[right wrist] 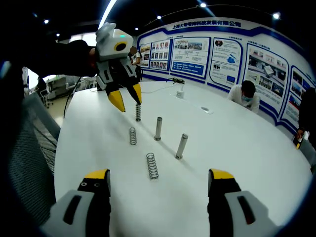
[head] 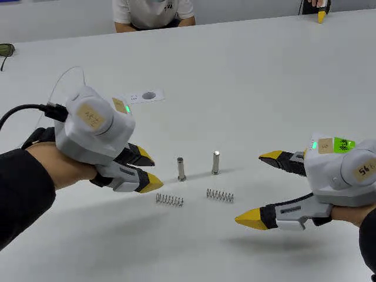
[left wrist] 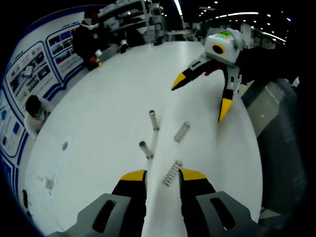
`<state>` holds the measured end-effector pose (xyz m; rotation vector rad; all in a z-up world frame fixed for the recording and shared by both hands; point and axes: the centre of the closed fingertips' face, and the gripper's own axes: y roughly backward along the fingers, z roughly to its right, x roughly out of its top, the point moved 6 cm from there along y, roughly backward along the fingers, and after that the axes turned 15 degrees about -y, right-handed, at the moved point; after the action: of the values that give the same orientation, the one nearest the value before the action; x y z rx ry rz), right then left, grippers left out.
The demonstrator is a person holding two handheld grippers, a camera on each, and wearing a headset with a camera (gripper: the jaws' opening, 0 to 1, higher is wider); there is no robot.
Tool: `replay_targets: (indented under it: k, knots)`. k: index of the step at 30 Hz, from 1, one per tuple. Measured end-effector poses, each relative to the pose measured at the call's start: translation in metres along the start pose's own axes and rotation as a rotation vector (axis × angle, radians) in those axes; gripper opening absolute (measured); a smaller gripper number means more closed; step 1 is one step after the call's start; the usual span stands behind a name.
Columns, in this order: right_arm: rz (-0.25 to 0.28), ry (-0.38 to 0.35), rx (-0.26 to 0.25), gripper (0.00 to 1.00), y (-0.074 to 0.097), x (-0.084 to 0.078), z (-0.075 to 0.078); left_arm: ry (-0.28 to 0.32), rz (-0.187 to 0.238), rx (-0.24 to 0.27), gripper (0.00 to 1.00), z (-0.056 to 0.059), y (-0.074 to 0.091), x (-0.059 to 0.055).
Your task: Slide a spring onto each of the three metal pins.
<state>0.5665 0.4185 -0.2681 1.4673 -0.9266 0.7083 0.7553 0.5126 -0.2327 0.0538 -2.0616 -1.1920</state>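
Two bare metal pins stand upright mid-table, one [head: 181,169] nearer my left gripper and one [head: 215,163] to its right. In front of them lie two loose springs, the left spring [head: 170,200] and the right spring [head: 220,195]. The right gripper view shows a third spring [right wrist: 138,112] standing upright just under the left gripper's [right wrist: 127,98] fingertips; I cannot tell whether a pin is inside it. My left gripper [head: 150,170] hovers left of the pins, its jaws a little apart with nothing between them. My right gripper [head: 258,188] is wide open and holds nothing, right of the springs.
A small white card [head: 141,96] with a dark spot lies further back on the white table [head: 247,76]. A person sits at the far edge [head: 153,14]. Another yellow-tipped gripper [head: 321,13] rests at the far right corner.
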Motion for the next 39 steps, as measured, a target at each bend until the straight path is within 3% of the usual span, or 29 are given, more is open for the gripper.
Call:
replay_targets:
  k: [20,39]
  knots:
    - [0.007,-0.007,-0.006,0.83,0.002,0.0,0.002,-0.117,-0.042,-0.082,0.22,0.016,-0.023,0.012]
    - [0.008,-0.013,-0.008,0.83,0.003,0.0,0.003,-0.194,-0.097,-0.154,0.18,0.021,-0.047,0.01]
